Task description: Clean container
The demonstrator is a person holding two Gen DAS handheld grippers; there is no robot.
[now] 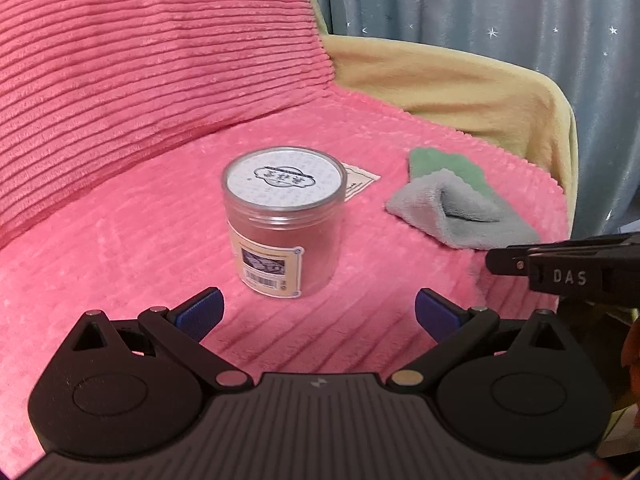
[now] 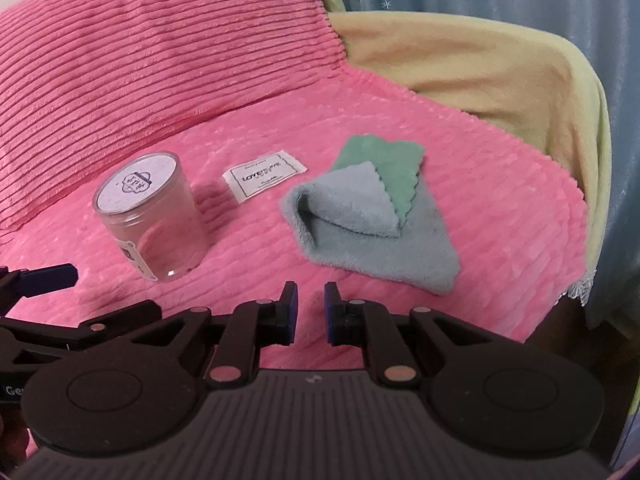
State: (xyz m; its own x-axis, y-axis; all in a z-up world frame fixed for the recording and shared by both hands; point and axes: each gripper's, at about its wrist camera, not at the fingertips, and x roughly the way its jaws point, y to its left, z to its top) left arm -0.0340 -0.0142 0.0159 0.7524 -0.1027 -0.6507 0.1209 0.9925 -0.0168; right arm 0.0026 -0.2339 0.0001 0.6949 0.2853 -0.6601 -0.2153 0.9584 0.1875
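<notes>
A clear plastic jar [image 1: 284,220] with a white printed lid stands upright on the pink blanket [image 1: 120,264]. My left gripper [image 1: 318,314] sits just short of it, open wide, with nothing between its blue pads. The jar [image 2: 150,216] is at the left of the right wrist view. A folded grey and green cloth [image 2: 372,216] lies to its right; the cloth [image 1: 456,204] also shows in the left wrist view. My right gripper [image 2: 311,312] hovers before the cloth's near edge, its jaws a narrow gap apart and empty.
A white fabric label [image 2: 264,176] lies flat between jar and cloth. A ribbed pink cushion [image 2: 160,48] rises behind them, and a yellow cover [image 2: 500,76] drapes the back right. The blanket's edge drops off at the right, before a blue curtain [image 1: 480,0].
</notes>
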